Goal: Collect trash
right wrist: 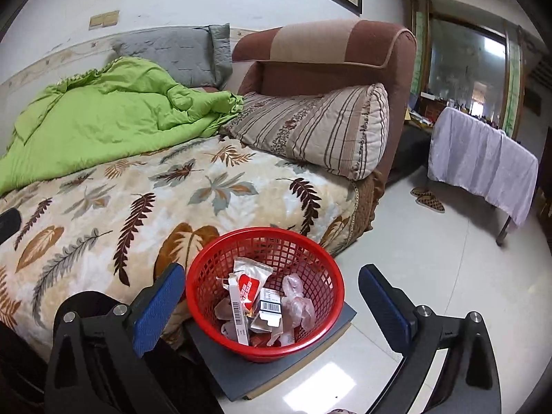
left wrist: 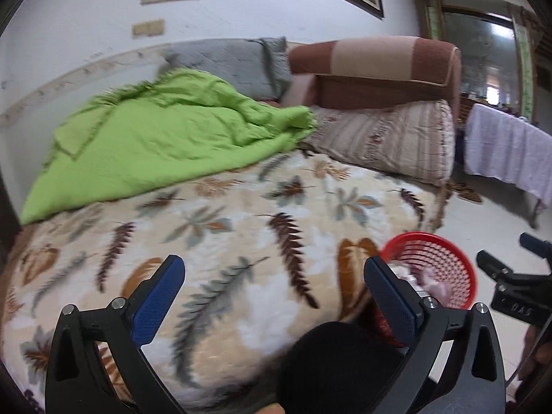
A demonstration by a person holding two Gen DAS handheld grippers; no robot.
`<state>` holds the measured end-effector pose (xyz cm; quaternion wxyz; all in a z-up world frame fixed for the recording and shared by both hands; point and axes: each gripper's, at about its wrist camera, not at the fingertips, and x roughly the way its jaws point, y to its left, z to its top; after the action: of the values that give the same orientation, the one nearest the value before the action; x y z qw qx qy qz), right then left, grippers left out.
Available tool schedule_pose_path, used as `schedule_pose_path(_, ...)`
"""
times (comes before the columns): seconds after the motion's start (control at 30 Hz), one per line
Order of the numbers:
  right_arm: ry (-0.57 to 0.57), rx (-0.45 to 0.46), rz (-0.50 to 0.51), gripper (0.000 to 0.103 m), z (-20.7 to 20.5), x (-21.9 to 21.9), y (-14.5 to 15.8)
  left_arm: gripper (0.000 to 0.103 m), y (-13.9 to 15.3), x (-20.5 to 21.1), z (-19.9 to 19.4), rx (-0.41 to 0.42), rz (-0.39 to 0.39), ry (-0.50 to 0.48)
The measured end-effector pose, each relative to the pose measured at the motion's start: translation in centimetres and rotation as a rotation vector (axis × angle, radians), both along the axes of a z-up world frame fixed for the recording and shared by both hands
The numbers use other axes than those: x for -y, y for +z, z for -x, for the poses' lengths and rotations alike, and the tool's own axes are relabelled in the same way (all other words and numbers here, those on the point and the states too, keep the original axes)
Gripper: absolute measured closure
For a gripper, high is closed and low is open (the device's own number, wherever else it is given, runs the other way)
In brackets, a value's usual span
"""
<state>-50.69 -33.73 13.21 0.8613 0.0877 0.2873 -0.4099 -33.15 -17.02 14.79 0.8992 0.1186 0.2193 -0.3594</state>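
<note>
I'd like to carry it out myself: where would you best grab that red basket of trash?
Grip the red basket by its thick rolled rim, coming down from above on the floor side. It stands upright on a grey board, the bed crowds its other side, and the mesh wall looks flimsier.

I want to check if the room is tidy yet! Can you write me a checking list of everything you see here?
Surface: leaf-patterned plush blanket covering the bed; no trash seen on it.
Job's things: red plastic mesh basket on a grey flat board on the floor, holding wrappers, a barcoded carton and crumpled pink tissue.
Clutter: crumpled green quilt, grey pillow, striped cushion.
Grippers: left tongs open, empty, above the blanket; right tongs open, empty, above the basket.
Cables: nothing seen.
Surroundings: brown sofa armrest, patterned slippers, white-draped table, pale tiled floor.
</note>
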Motion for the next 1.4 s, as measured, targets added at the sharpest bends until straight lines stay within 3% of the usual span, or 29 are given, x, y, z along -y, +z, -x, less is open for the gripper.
schedule_pose_path(0.4, 0.026, -0.012, 0.013, 0.001, -0.9, -1.0, -0.1, 0.000, -0.2, -0.4, 0.3, 0.093, -0.076, 0.148)
schedule_pose_path(0.67, 0.028, -0.009, 0.006, 0.001, -1.0, -0.8, -0.3, 0.000, -0.3, -1.0, -0.4, 0.045, -0.045, 0.205)
schedule_pose_path(1.4, 0.040, -0.008, 0.013, 0.001, -1.4, -1.3, -0.6, 0.000, -0.8, -0.4, 0.2, 0.081, -0.084, 0.193)
